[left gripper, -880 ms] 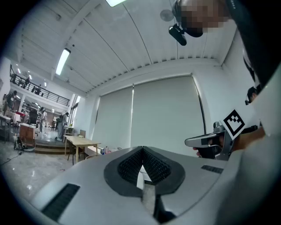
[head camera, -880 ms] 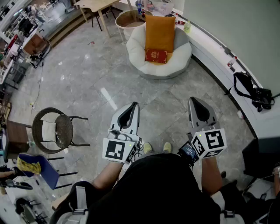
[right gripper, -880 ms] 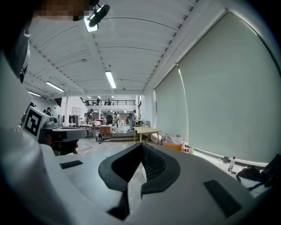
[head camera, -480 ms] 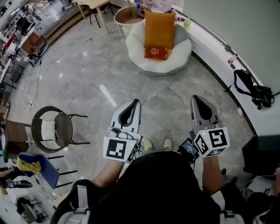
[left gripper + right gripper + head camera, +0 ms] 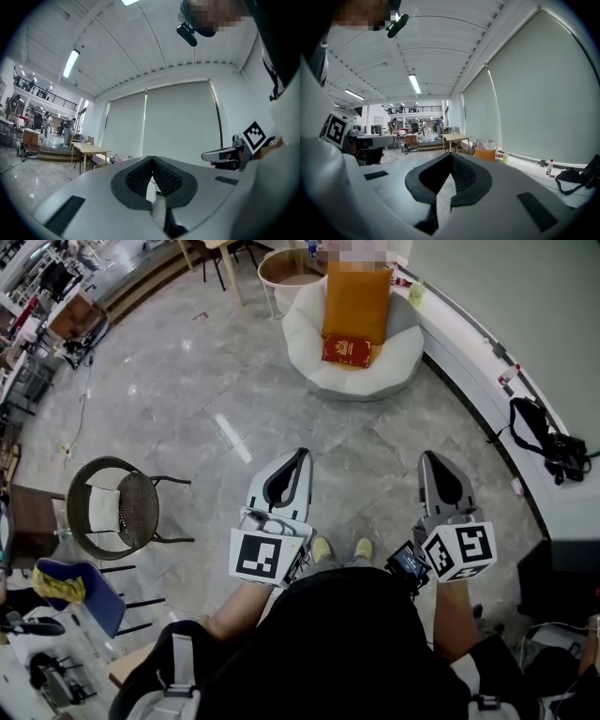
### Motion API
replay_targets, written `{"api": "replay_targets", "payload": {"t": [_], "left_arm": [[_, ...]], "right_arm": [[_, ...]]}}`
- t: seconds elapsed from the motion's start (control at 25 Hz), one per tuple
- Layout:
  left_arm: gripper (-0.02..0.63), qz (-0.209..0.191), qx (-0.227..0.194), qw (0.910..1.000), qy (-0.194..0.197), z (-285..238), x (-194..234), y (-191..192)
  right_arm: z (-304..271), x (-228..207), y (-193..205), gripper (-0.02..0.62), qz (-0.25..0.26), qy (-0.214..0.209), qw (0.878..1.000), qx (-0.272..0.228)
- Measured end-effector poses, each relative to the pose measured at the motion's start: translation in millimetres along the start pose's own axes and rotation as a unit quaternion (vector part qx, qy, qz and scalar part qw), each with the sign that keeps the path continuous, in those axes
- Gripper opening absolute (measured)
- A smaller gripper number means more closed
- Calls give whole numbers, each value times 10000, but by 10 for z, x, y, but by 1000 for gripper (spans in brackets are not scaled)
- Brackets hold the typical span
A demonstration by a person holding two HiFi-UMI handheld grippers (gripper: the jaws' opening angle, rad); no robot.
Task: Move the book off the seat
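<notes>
A red book (image 5: pixel 348 350) lies on the white beanbag seat (image 5: pixel 305 338) at the top of the head view, against an upright orange cushion (image 5: pixel 357 294). Both grippers are held low in front of the person, far short of the seat, over grey floor. My left gripper (image 5: pixel 302 454) is shut, its ribbed pads meeting with nothing between them (image 5: pixel 151 159). My right gripper (image 5: pixel 433 457) is also shut and empty (image 5: pixel 451 154). In the right gripper view the orange cushion (image 5: pixel 485 153) shows small beyond the jaws; the book is hidden there.
A round wire chair (image 5: pixel 117 512) stands at the left, a blue chair with a yellow cloth (image 5: pixel 80 592) below it. A white curved ledge (image 5: pixel 469 343) runs along the right wall and carries a black bag (image 5: pixel 548 439). A round table (image 5: pixel 286 266) stands behind the seat.
Both grippers have drifted slightly forward and to the right, still shut. The book lies as before on the seat.
</notes>
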State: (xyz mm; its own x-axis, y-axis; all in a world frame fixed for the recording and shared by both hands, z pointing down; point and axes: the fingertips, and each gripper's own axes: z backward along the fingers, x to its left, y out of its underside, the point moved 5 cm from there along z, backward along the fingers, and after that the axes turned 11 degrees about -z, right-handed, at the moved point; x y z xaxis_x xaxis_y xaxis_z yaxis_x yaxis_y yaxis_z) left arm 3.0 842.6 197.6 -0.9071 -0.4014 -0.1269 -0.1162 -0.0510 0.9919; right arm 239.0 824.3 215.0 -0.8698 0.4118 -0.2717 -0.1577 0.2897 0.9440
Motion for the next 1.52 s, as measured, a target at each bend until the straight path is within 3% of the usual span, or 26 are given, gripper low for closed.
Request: {"api": "replay_targets", "payload": {"t": [0.76, 1.08, 1.52], "left_arm": [[11, 226, -257, 9992, 206, 66, 170, 39], [11, -75, -307, 9993, 186, -198, 131, 32], [11, -19, -214, 9996, 176, -829, 194, 38]], "right_arm": [[-41, 167, 124, 11, 8, 169, 9998, -99], [-229, -79, 136, 11, -174, 160, 9997, -118], [-713, -503, -96, 11, -45, 133, 9998, -112]]}}
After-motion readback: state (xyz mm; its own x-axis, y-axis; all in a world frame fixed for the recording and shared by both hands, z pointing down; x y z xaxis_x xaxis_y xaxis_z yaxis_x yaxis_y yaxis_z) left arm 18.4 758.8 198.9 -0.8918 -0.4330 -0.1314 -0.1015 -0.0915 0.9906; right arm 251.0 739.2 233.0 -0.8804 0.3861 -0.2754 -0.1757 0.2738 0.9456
